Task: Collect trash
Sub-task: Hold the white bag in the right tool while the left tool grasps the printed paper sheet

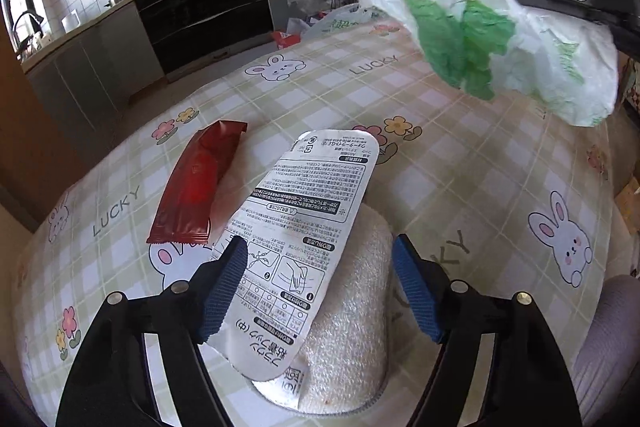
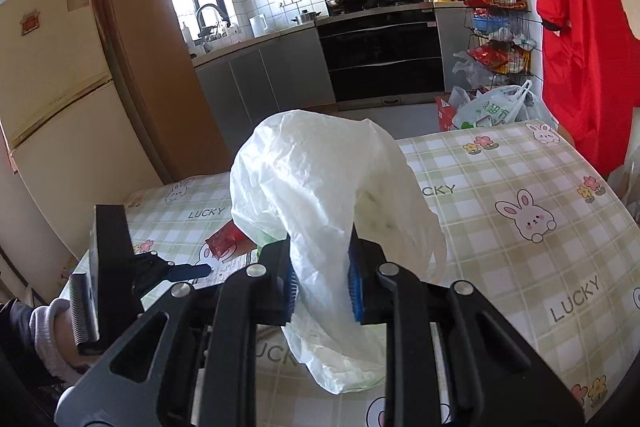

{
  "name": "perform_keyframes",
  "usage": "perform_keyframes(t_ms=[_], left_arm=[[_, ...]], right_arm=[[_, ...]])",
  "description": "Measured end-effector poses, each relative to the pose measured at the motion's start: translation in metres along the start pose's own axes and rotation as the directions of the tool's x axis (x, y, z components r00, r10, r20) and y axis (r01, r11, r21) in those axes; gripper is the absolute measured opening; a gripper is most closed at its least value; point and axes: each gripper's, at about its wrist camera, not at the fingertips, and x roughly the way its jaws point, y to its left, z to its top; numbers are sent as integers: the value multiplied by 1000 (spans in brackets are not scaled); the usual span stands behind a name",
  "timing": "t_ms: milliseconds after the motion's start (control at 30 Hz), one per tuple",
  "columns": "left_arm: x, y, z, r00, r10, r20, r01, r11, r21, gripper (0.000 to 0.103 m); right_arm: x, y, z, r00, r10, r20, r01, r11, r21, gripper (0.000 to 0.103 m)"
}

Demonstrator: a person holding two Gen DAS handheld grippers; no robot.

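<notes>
Red wrapper (image 1: 192, 187) is seen lying flat on the table (image 1: 460, 163), ahead and left of the left hand-held gripper (image 1: 316, 287). That gripper's jaws are spread apart over a printed card (image 1: 296, 227), which rests on a white foam roll (image 1: 352, 311); neither pad is seen pressing on it. Right hand-held gripper (image 2: 322, 281) is clenched on a white plastic bag (image 2: 320, 187), lifted clear above the table.
</notes>
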Motion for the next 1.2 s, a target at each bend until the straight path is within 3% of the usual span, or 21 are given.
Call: perform_keyframes(t_ms=[133,200,400,567,1200], left_arm=[[15,6,2,998,46,-43,-46,999,6,55],[14,11,1,998,41,-54,-42,999,-11,32],[-17,21,2,999,39,-12,-40,997,-66,16],[-54,33,2,998,41,43,-35,990,-139,8],[-186,44,-38,979,72,193,-10,952,-306,7]], right_arm=[[-9,-6,-5,1000,3,6,-3,1000,21,23],[-12,-7,-5,1000,7,14,-7,999,36,23],[-22,-5,-6,999,27,27,-29,998,63,23],[-36,7,-7,998,48,32,-50,997,64,23],[-108,85,-8,990,133,54,-131,991,-30,23]])
